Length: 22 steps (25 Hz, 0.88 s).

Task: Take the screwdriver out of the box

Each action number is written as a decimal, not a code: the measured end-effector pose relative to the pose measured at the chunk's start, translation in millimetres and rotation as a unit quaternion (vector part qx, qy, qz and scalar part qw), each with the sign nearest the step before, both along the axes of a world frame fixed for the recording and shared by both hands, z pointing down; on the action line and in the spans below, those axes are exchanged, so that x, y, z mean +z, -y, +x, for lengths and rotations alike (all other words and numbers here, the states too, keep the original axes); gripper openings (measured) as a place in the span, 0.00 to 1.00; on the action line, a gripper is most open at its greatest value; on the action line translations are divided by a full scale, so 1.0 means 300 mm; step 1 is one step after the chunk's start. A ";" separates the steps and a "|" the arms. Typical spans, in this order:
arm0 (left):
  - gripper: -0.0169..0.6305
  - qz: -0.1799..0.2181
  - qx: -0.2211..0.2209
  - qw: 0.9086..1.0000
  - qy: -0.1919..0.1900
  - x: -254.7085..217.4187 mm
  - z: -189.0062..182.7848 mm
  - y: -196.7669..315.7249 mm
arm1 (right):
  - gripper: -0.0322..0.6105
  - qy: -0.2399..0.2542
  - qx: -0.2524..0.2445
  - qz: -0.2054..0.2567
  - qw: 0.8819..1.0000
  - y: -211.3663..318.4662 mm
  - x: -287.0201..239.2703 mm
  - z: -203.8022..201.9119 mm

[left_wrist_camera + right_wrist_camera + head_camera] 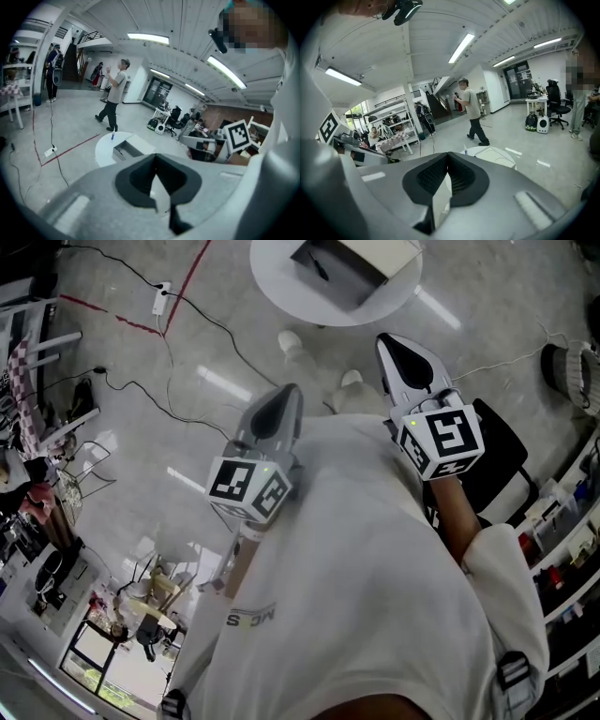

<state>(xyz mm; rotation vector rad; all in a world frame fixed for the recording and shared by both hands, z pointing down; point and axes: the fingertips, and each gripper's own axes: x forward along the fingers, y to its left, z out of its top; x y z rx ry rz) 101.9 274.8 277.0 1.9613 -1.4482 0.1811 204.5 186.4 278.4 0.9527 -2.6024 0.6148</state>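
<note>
Task not started. I stand back from the round white worktop (281, 292), which lies on the floor well ahead of both tongs.

Left tongs (284, 397): closed, tips meeting, nothing between them; its own view (155, 157) shows the pads touching at the front. Right tongs (390, 343): also closed and empty, pads together (448, 156). Both are held up close to my white T-shirt (356, 549), pointing forward. That looks like a carry or ready pose, since nothing is within reach.

The open pale rectangular box (366, 263) sits on the worktop, straight ahead of the right tongs and ahead-right of the left. From the left tongs its open side faces me (132, 146).

Screwdriver: a dark slim thing (319, 266) lies inside the box near its left wall. That is probably it, but it is too small to be sure.

A small blue upright thing (112, 136) stands on the worktop just beyond the box; I cannot tell what it is.

Next, I judge: step closer, open one pair of tongs, and come in from above the open box. The right tongs are nearer in line. Risk: the walls may crowd the tongs beside the tool.
</note>
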 end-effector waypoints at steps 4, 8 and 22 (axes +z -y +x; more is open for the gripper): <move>0.03 0.004 0.011 1.000 0.001 0.021 -0.082 0.115 | 0.05 -0.006 -0.003 -0.005 1.000 0.082 0.038 -0.090; 0.03 0.009 0.034 0.999 -0.007 -0.001 -0.145 0.259 | 0.05 -0.017 0.008 -0.013 1.000 0.181 0.034 -0.154; 0.03 0.026 0.123 0.992 -0.030 -0.039 -0.382 0.734 | 0.05 -0.064 0.072 -0.042 0.994 0.580 0.099 -0.332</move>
